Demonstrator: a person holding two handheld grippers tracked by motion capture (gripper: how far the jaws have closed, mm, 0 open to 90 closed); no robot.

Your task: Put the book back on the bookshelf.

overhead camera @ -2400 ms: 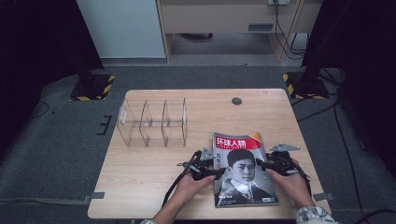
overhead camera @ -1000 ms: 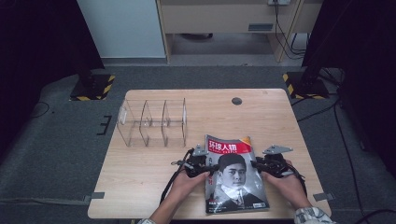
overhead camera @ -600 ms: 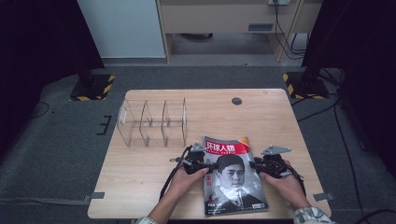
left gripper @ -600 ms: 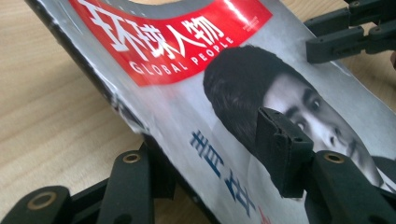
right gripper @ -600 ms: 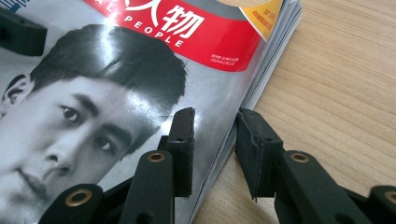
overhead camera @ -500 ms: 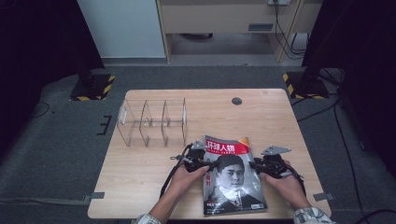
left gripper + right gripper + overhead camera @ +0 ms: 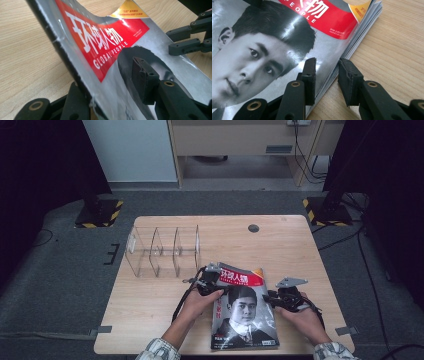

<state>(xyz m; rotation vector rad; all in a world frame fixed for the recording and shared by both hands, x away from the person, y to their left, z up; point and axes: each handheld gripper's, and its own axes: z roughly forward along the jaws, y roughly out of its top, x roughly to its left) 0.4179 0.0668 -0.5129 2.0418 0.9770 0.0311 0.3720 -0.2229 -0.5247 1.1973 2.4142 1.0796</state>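
Your left gripper (image 7: 117, 100) straddles the magazine's (image 7: 243, 307) spine edge near its top, one jaw under the cover and one over it; the jaws have just been closing, and the upper pad seems to rest on the glossy paper, though I cannot tell how firmly it clamps. Your right gripper (image 7: 327, 82) has the open page edge between its jaws, apart, neither pad visibly pressing.

So the magazine lies between your two hands, its long axis running from the table's (image 7: 150, 320) near edge away from you, tilted a little, in the near right part of the top. Each hand sits at a long side (about equally near).

The red masthead reads "GLOBAL PEOPLE" under large white Chinese characters. The clear divider rack (image 7: 162, 251) stands beyond, toward the far left corner, probably the destination.
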